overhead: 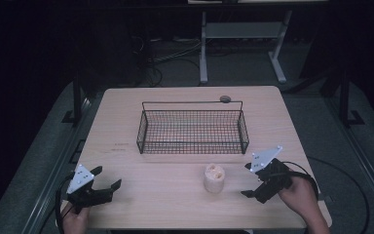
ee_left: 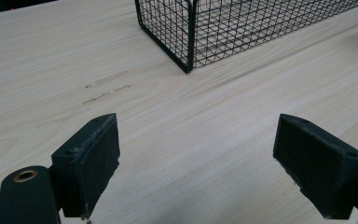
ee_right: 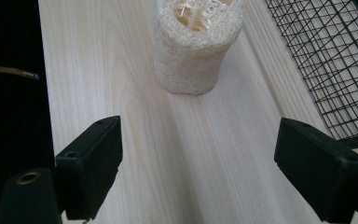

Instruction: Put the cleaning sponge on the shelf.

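A pale loofah cylinder (overhead: 214,178) stands upright on the wooden table (overhead: 175,204), just in front of a black wire basket (overhead: 193,129) with nothing in it. My right gripper (overhead: 248,180) is open to the right of the loofah, a short way off and pointing at it. In the right gripper view the loofah (ee_right: 193,42) stands ahead of the open right gripper (ee_right: 214,175), the basket (ee_right: 326,60) to its right. My left gripper (overhead: 108,177) is open at the table's front left; in the left gripper view this gripper (ee_left: 209,170) holds nothing and faces the basket's corner (ee_left: 189,56).
A small round dark object (overhead: 225,99) lies behind the basket near the table's far edge. Beyond the table stand a white desk frame (overhead: 243,44) and cables on a dark floor. The table's front edge is close to both hands.
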Available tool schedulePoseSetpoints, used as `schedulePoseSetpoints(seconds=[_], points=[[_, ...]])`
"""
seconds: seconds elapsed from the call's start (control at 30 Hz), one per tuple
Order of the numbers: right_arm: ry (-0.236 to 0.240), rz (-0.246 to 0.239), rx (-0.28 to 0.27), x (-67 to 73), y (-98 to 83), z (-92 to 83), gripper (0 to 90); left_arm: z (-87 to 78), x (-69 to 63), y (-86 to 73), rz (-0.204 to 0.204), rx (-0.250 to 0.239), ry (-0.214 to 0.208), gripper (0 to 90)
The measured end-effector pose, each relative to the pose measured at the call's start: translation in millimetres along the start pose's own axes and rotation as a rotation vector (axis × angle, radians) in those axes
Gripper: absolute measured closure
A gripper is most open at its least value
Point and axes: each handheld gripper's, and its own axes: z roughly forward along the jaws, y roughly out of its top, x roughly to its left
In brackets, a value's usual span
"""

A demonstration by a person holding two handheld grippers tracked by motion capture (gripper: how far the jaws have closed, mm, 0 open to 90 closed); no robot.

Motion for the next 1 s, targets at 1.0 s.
schedulePoseSetpoints(seconds=[1.0], points=[[0.061, -0.028, 0.050, 2.5, 35.2, 11.7, 14.6, -1.6, 1.8, -0.5, -0.007, -0.003, 0.006, 13.7]])
